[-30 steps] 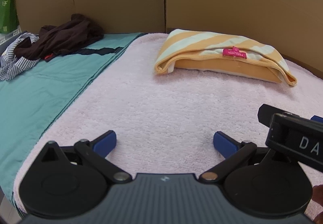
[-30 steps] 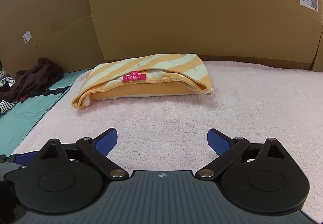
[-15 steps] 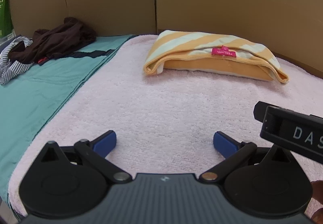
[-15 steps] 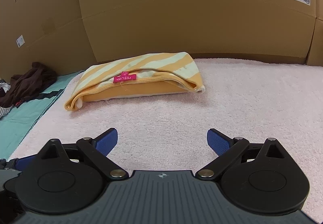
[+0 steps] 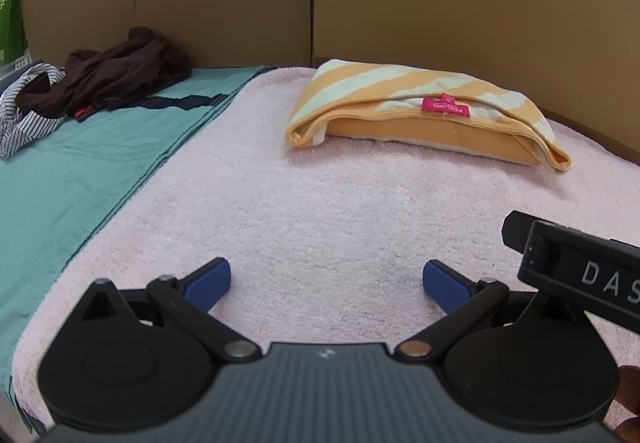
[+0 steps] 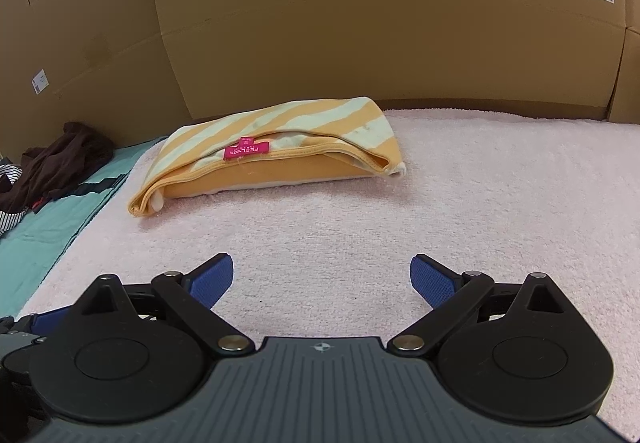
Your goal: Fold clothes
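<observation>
Left wrist view: left gripper [image 5: 326, 279] and right gripper [image 6: 321, 277] both spread wide and empty over the pink towel [image 5: 320, 211], folded striped garment [image 5: 420, 115] at 1 o'clock; next, judged: fetch the dark garment pile [image 5: 112, 79] at 10 o'clock, gripping one layer only.

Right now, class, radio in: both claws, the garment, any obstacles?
Left claw open, empty. Right claw open, empty. Orange-and-pale-striped folded garment resting on pink towel, untouched. Nothing between.
</observation>
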### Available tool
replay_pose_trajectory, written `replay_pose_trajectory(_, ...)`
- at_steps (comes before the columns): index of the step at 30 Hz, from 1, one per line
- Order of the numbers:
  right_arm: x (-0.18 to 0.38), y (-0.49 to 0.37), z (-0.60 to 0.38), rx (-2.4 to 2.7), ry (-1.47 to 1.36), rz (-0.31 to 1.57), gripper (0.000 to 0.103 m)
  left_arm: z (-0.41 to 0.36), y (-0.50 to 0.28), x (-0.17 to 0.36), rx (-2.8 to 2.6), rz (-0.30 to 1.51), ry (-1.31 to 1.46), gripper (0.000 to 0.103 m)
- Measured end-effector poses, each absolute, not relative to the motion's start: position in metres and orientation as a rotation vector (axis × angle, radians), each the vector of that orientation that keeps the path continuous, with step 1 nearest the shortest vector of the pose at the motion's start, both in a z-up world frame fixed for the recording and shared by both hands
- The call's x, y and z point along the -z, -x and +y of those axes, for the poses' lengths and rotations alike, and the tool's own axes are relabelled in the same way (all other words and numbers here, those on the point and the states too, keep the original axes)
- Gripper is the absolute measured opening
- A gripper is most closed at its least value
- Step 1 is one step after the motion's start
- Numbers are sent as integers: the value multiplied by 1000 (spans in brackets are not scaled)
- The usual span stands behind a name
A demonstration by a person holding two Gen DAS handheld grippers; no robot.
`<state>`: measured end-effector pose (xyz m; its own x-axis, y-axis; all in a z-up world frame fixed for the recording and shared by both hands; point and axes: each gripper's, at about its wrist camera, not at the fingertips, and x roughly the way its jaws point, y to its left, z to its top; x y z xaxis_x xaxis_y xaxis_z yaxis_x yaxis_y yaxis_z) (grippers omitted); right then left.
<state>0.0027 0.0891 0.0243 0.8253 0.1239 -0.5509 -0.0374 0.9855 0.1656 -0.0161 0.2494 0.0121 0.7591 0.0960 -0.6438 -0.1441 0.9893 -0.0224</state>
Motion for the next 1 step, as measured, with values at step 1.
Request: replay_pose_trajectory(1, -24, -3, 89, -85, -151, 596, 98, 249, 16, -12, -132, 697, 71, 103)
